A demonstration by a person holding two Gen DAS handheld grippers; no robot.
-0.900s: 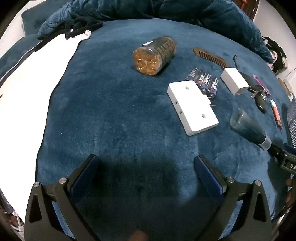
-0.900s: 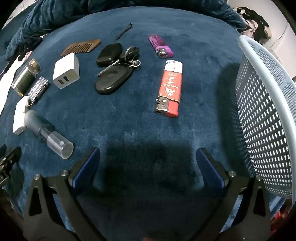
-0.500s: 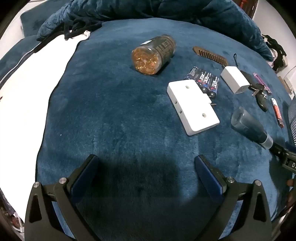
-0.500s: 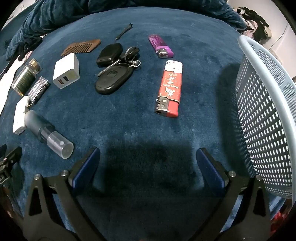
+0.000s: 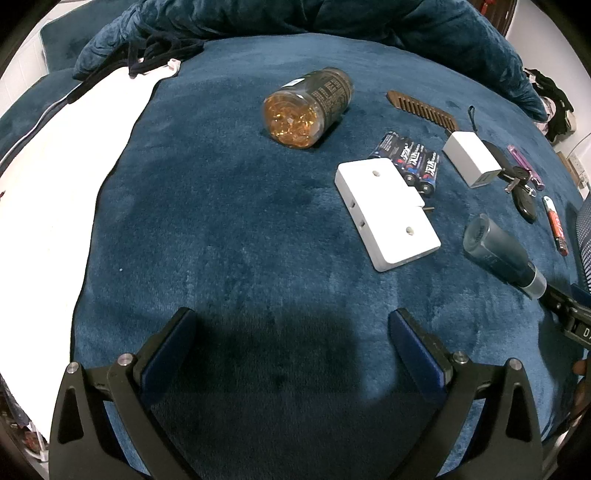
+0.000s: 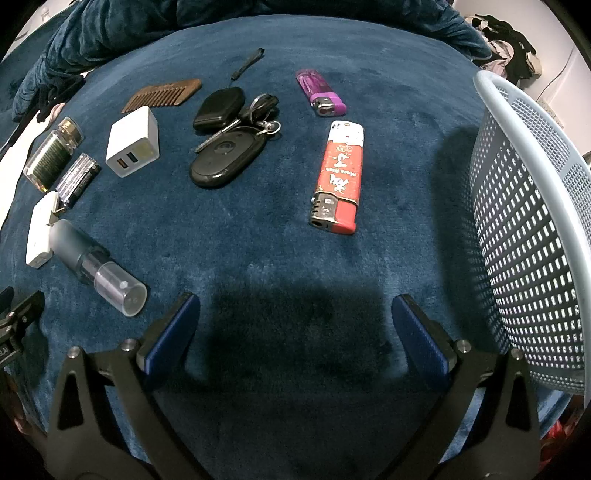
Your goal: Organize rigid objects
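Small objects lie on a blue plush blanket. In the left wrist view: a jar of gold flakes point(image 5: 306, 107), a white power adapter point(image 5: 388, 212), batteries point(image 5: 410, 160), a white charger point(image 5: 471, 158), a wooden comb point(image 5: 421, 107) and a grey spray bottle point(image 5: 502, 256). In the right wrist view: a red lighter point(image 6: 338, 177), a purple lighter point(image 6: 319, 92), black keys and fob point(image 6: 229, 147), the charger point(image 6: 133, 142), the comb point(image 6: 162, 95) and the spray bottle point(image 6: 98, 267). My left gripper point(image 5: 291, 332) and right gripper point(image 6: 295, 317) are open and empty above the blanket.
A pale blue mesh basket point(image 6: 532, 221) stands at the right. A white sheet point(image 5: 55, 177) lies left of the blanket. A rumpled blue blanket point(image 5: 332, 14) is heaped at the back. The other gripper's tip shows at the right edge of the left wrist view point(image 5: 569, 317).
The left wrist view has shifted slightly, so the objects sit a touch lower and further right. The right gripper's view is unchanged.
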